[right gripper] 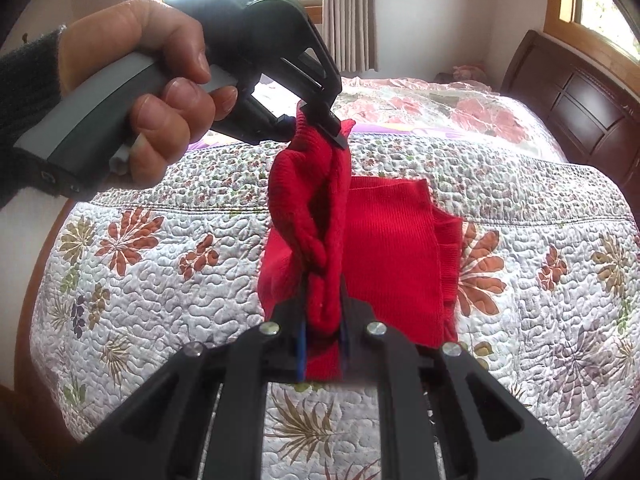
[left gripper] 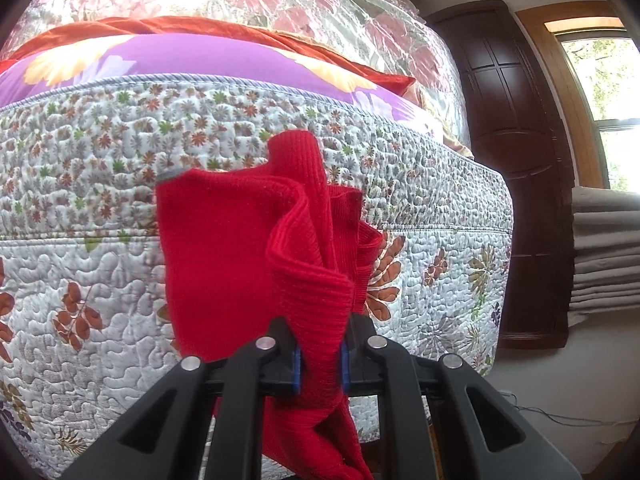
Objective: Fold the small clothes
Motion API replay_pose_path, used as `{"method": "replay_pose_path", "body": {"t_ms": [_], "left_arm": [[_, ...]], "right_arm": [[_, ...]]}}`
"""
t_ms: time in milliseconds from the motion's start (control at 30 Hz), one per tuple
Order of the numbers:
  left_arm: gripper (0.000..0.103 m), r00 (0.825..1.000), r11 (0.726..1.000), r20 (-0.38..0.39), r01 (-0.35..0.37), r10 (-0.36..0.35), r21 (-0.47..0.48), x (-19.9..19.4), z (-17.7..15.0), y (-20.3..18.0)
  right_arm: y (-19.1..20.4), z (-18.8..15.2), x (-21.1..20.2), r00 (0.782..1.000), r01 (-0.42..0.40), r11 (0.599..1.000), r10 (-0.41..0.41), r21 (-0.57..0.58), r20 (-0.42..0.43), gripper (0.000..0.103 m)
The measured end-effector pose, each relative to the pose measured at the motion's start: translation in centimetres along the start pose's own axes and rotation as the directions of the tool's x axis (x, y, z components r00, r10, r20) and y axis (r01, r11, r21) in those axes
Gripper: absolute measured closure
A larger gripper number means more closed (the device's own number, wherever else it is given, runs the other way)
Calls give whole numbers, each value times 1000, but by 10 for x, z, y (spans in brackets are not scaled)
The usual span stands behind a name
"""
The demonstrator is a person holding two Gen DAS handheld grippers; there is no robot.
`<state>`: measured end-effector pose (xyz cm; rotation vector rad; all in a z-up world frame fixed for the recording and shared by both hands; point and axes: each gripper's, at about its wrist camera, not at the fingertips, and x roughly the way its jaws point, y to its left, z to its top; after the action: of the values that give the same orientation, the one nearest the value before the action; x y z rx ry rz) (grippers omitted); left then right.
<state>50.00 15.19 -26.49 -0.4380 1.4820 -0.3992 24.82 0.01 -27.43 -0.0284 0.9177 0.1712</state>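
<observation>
A red knitted garment (right gripper: 384, 248) is held up over a bed (right gripper: 540, 184) between two hand-held grippers, each clamped on a bunched edge of the cloth. In the right wrist view, the right gripper (right gripper: 323, 344) has its fingers closed on a twisted roll of the red knit, which rises from them to the left gripper (right gripper: 320, 120) beyond, gripped in a person's hand (right gripper: 160, 92) with a dark sleeve (right gripper: 28, 92) at the wrist. The rest of the garment hangs to the right of the right fingers, its ribbed hem touching the floral quilt (right gripper: 140, 248). In the left wrist view, the left gripper (left gripper: 320, 364) has its blue-padded fingers shut on a gathered fold, the cloth fanning out ahead of them and trailing below. Beyond the fingers lie a purple flowered cover (left gripper: 200, 64) and an orange blanket (left gripper: 160, 26). No brand, label or writing can be read on the garment or the grippers.
</observation>
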Motion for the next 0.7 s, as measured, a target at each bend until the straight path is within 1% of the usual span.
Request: {"method": "replay_pose_path", "body": {"t_ms": [233,533,700], "left_arm": [[90,999,1000,-21,-29,30,9,31,-1,-16],[91,997,997,-31,-68,68,20,57,2,-34],[91,995,996,-38,-90,91,26,73,1,-42]], "right_arm": [[-32,-11,6,1000,-10,998,12,70,-27,93],[-64,-20,15,998,-35,988,43,148,-51,93],[-79,-28,20,997,-34,983,47,180,-68,93]]}}
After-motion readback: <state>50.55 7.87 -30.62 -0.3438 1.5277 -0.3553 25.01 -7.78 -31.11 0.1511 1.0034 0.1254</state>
